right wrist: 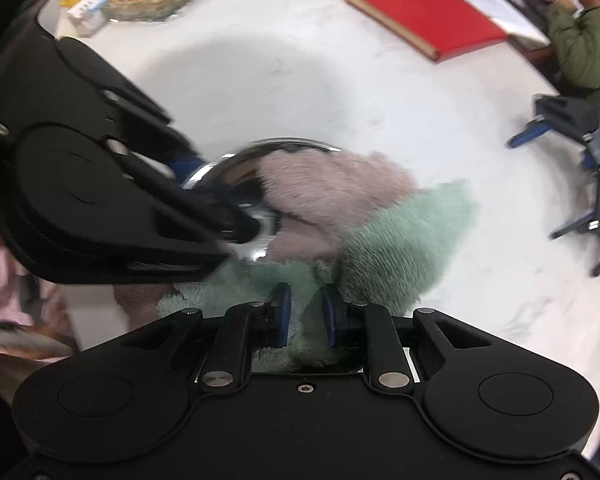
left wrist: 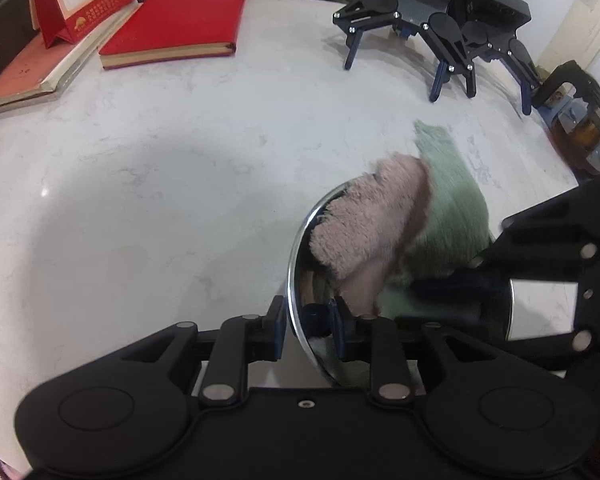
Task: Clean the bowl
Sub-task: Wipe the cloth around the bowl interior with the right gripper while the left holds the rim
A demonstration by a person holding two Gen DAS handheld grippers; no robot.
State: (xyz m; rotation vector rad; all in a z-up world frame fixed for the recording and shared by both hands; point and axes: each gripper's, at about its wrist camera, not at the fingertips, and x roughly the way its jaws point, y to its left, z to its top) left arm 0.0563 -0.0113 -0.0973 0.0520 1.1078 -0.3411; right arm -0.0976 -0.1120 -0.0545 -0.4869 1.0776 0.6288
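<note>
Bowl [left wrist: 300, 280]: shiny steel, on the white worktop [left wrist: 160, 180], tipped on edge, mouth facing the cloth | Left tool [left wrist: 308, 328]: clamped on the bowl's rim | Right tool [right wrist: 305, 312]: gripping the pink-and-green fluffy cloth [right wrist: 400, 236], which is pushed into the bowl | Red book [left wrist: 176, 24]: well beyond the bowl

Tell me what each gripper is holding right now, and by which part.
Left gripper pinches the steel bowl by its rim. Right gripper grips the pink-and-green cloth by a bunched green fold.
</note>
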